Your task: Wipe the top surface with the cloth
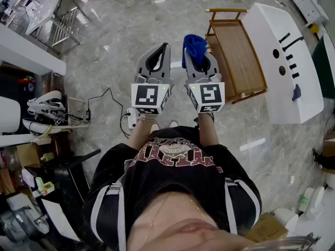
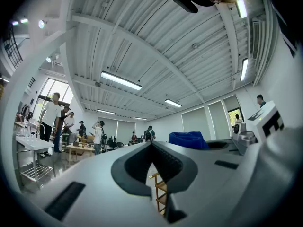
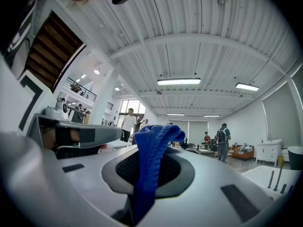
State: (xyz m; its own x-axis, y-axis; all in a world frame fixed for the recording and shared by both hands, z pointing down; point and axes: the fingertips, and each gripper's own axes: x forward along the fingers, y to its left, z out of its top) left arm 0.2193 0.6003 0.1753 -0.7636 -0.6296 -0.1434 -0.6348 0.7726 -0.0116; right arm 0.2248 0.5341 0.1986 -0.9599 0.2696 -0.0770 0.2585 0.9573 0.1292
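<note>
A wooden trolley (image 1: 238,56) with a flat brown top stands on the marble floor to the right of both grippers. My right gripper (image 1: 190,55) is shut on a blue cloth (image 1: 194,45), which bunches up above the jaws. In the right gripper view the blue cloth (image 3: 150,169) hangs between the shut jaws of the right gripper (image 3: 152,148). My left gripper (image 1: 165,48) is held beside it, shut and empty. In the left gripper view the left gripper (image 2: 151,146) points across the room, with the trolley's frame (image 2: 161,193) showing under its tips. Both grippers are held in the air, left of the trolley.
A white counter (image 1: 285,61) with dark slots stands right of the trolley. Shoes (image 1: 47,111) lie at the left, near a power strip (image 1: 131,118) with its cable. A white table (image 1: 31,56) is at the upper left. People (image 2: 52,119) stand far off.
</note>
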